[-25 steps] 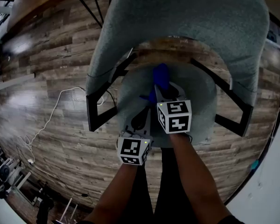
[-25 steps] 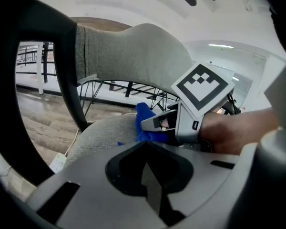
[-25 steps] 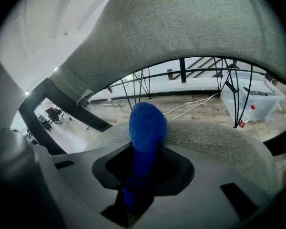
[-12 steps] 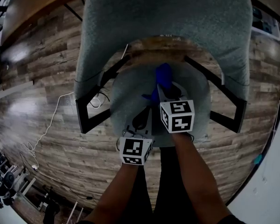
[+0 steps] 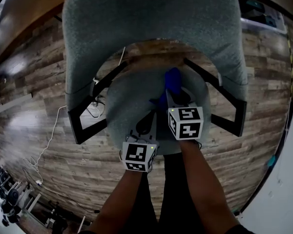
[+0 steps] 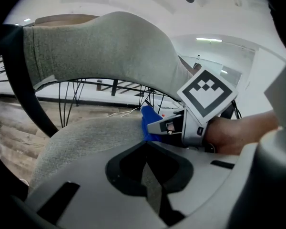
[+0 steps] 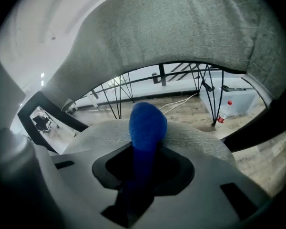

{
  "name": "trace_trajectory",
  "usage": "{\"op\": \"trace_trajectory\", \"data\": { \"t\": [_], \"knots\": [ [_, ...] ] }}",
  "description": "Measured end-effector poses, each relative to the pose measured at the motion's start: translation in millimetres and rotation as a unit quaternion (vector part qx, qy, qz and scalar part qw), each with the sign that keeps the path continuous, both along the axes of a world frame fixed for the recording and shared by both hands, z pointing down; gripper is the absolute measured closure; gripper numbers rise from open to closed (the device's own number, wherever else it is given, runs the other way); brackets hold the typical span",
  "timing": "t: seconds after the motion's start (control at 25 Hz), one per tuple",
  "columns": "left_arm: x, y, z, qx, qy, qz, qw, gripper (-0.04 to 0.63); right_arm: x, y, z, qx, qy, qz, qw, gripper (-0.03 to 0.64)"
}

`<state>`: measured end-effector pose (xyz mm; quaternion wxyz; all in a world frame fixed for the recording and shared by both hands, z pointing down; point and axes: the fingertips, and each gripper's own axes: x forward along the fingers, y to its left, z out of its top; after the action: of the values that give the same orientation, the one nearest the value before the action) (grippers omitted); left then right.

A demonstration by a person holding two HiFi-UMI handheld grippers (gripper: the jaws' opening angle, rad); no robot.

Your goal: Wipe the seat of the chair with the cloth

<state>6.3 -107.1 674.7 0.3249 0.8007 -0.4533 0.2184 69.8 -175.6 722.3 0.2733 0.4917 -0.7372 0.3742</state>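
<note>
Cloth (image 5: 172,81), blue and bunched into a roll, is clamped between the jaws of the right gripper (image 5: 173,95). Its free end is pushed out ahead of them, its long axis laid along the jaws and aimed at the backrest (image 5: 151,13). It is placed over the rear middle of the grey seat (image 5: 129,99) and appears to be pressed onto the fabric. Most of the seat is spread leftward of the cloth and nearer the person, so a stroke drawn that way is judged to be called for. The left gripper (image 5: 145,126) is poised just beside the right one at the seat's front, jaws drawn nearly together with nothing between. One container is seen, a pale bin (image 7: 239,101) beyond the chair; its contents cannot be made out, and a red-capped bottle (image 7: 222,112) is stood beside it.
</note>
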Motion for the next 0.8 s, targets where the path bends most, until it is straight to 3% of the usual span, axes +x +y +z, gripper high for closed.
{"op": "trace_trajectory", "data": {
  "t": [0.8],
  "knots": [
    [36, 5, -7, 0.004, 0.012, 0.049, 0.9987, 0.588, 76, 7, -1, 0.005, 0.034, 0.093, 0.995, 0.508]
  ]
}}
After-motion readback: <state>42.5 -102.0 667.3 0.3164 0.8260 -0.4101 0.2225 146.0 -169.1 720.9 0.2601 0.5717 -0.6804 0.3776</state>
